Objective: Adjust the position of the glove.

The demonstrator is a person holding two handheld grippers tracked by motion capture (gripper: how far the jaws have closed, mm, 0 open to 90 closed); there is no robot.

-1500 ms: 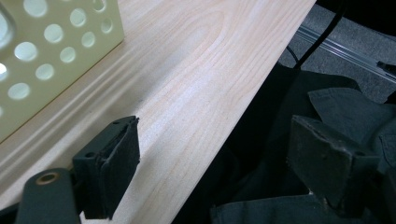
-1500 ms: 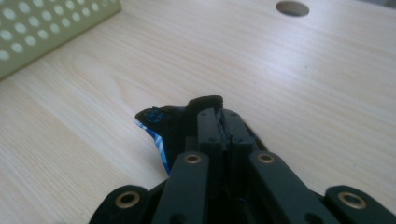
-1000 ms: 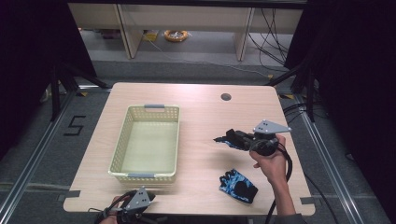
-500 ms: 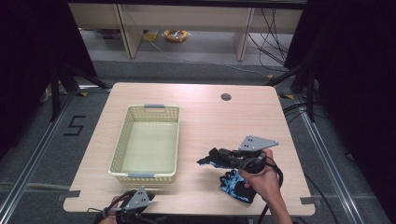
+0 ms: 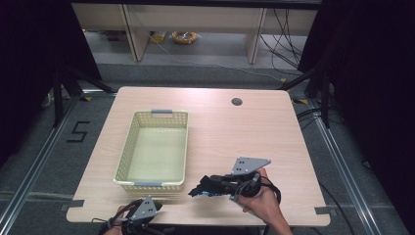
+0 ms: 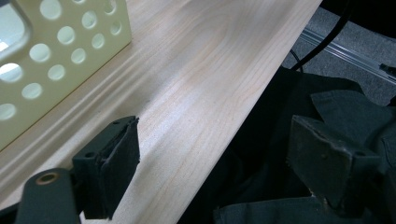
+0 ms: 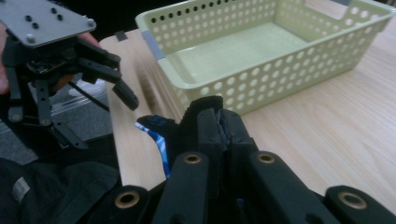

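— Where's the glove (image 5: 201, 188)?
— Pinched in the right gripper (image 5: 205, 185), its jaws pressed together on the black-and-blue fabric, just above the table (image 5: 235, 132) near the front edge, right of the basket's (image 5: 155, 149) near corner.
— And the left gripper (image 6: 215, 163)?
— Jaws spread wide, holding nothing, at the table's front edge below the basket.

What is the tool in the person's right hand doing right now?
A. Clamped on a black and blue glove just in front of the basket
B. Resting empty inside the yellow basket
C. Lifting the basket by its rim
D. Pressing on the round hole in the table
A: the right gripper has its fingers closed on the black and blue glove, outside the empty basket.
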